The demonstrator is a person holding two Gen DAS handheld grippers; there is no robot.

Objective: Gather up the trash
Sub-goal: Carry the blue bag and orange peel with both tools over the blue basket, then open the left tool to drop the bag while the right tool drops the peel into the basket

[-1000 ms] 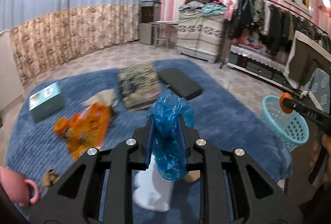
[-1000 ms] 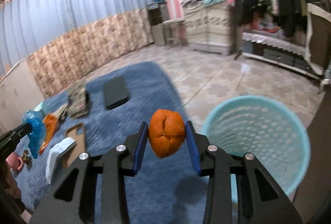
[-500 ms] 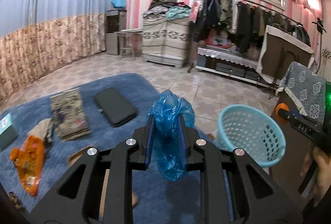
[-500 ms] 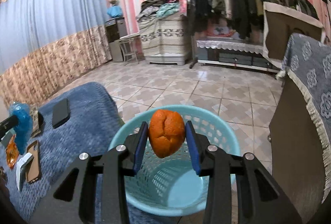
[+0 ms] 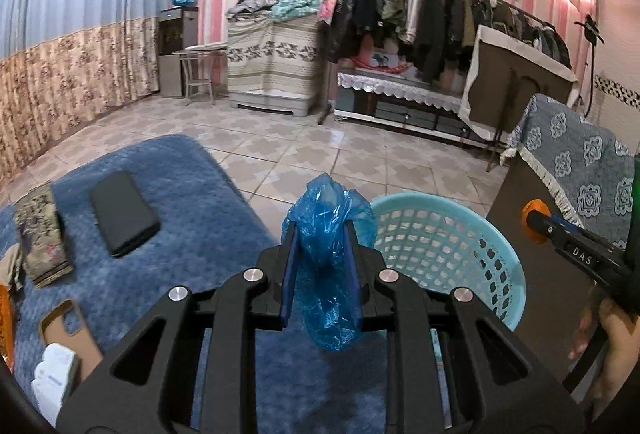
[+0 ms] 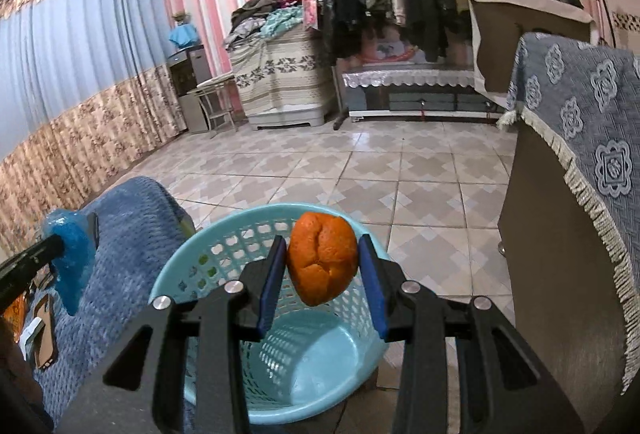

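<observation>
My left gripper (image 5: 320, 234) is shut on a crumpled blue plastic bag (image 5: 330, 266), which sticks up above the pads and hangs below them. The light blue mesh basket (image 5: 452, 254) stands on the floor just ahead and to the right of it. My right gripper (image 6: 322, 246) is shut on an orange peel (image 6: 322, 264), held above the open basket (image 6: 224, 266), whose bottom looks bare. In the right wrist view the left gripper (image 6: 60, 246) with the blue bag (image 6: 74, 258) shows at the far left. In the left wrist view the right gripper (image 5: 536, 220) and the orange peel (image 5: 534, 205) show at the right.
A blue rug (image 5: 192, 218) covers a low surface left of the basket, bearing a black case (image 5: 122, 211), a patterned pouch (image 5: 40, 230) and a phone case (image 5: 70, 334). A cloth-draped brown cabinet (image 6: 560, 234) stands right of the basket. Tiled floor (image 6: 360, 169) stretches beyond.
Both grippers have swung right from over the rug toward the basket, each keeping its load. The basket has come from the right edge to just in front, and now lies under the orange peel.
</observation>
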